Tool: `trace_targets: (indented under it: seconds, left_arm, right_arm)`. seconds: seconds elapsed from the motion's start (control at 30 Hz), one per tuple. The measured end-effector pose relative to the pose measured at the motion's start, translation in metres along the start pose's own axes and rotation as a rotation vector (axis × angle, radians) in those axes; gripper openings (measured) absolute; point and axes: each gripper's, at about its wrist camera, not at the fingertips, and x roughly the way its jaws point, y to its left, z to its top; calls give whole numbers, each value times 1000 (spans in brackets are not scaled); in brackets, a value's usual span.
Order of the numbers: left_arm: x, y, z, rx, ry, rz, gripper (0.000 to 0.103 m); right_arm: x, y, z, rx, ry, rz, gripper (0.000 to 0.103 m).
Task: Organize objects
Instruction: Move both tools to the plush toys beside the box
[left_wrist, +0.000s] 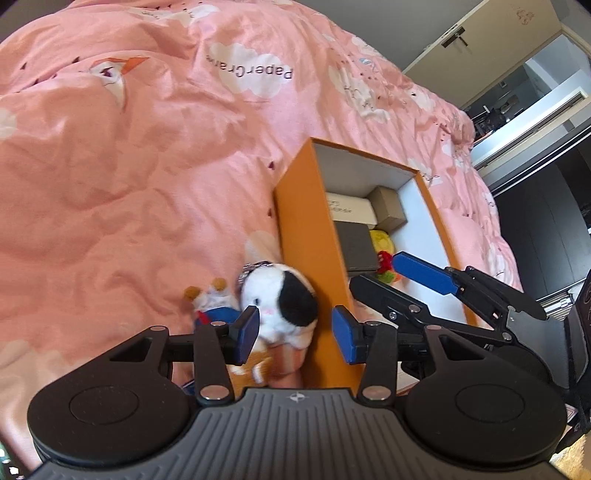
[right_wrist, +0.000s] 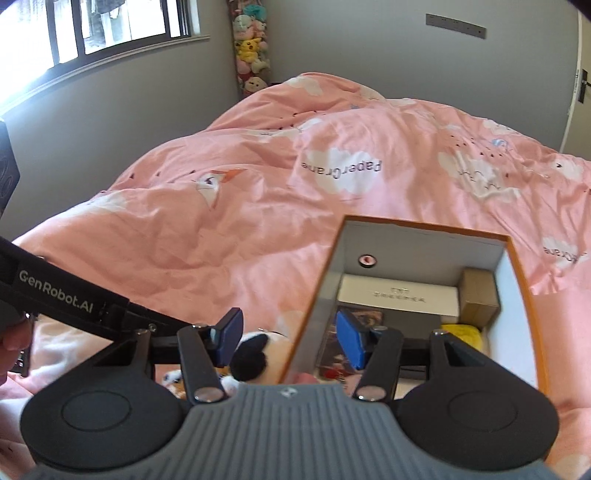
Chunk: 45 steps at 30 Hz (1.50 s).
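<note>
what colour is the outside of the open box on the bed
Orange outside, with a white and grey inside. The box shows this best in the left wrist view.

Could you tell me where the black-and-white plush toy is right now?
In the left wrist view the plush toy lies on the pink duvet, outside the orange box, against its left wall.

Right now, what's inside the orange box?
Inside the orange box: a white carton along the far wall, a brown carton beside it, a dark flat box, a yellow plush. The right tool covers whatever lies nearer.
</note>
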Motion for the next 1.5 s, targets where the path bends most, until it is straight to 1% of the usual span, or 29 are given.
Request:
trace_targets:
  seconds: [0.1, 0.17, 0.27, 0.37, 0.4, 0.43, 0.5, 0.57, 0.6, 0.63, 0.7, 0.73, 0.8, 0.9, 1.0, 1.07, 1.17, 1.2, 1.27, 1.37, 1.5]
  left_arm:
    - [-4, 18, -3, -45, 13, 35, 53]
    - [-3, 30, -7, -81, 29, 45, 53]
    - [4, 42, -12, -125, 61, 34, 53]
    - [14, 47, -17, -157, 77, -1, 56]
    - [17, 45, -19, -143, 73, 4, 56]
    - [19, 41, -20, -112, 69, 11, 58]
    - [24, 31, -23, -37, 66, 27, 62]
    - [28, 22, -26, 36, 68, 40, 63]
    - [30, 18, -27, 65, 71, 49, 64]
    - [33, 15, -28, 96, 75, 57, 64]
    - [39, 10, -32, 150, 84, 79, 66]
    - [42, 8, -34, 177, 91, 91, 67]
    - [49, 2, -38, 236, 101, 132, 70]
    - [56, -6, -41, 301, 109, 187, 70]
    - [64, -8, -41, 323, 119, 227, 70]
    - [69, -5, -41, 309, 133, 219, 72]
    - [71, -3, -42, 310, 138, 217, 72]
    - [71, -4, -42, 311, 138, 214, 69]
    - [70, -3, -42, 309, 136, 209, 66]
    - [66, -1, -42, 303, 121, 204, 62]
    - [50, 2, -39, 260, 60, 184, 59]
  right_arm:
    - [6, 15, -2, -27, 20, 10, 58]
    - [11, 23, -4, -48, 40, 10, 58]
    - [16, 34, -10, -89, 70, 6, 58]
    - [19, 39, -15, -123, 85, -16, 56]
    - [20, 40, -16, -130, 88, -27, 56]
    - [20, 39, -17, -134, 90, -40, 52]
    - [20, 36, -18, -138, 90, -59, 50]
    - [19, 33, -19, -132, 88, -68, 50]
    - [19, 31, -20, -131, 88, -74, 45]
    - [18, 29, -21, -128, 89, -77, 45]
    - [17, 26, -21, -115, 90, -73, 44]
    - [17, 25, -22, -111, 93, -73, 40]
    - [16, 24, -22, -102, 96, -65, 40]
    - [15, 26, -23, -105, 99, -50, 40]
    - [15, 29, -23, -113, 100, -44, 41]
    - [16, 29, -23, -114, 100, -45, 41]
    - [15, 29, -24, -108, 104, -44, 41]
    - [16, 29, -24, -104, 108, -44, 41]
    - [17, 29, -24, -99, 113, -44, 41]
    - [17, 29, -24, -99, 114, -44, 41]
    - [20, 28, -22, -120, 118, -42, 42]
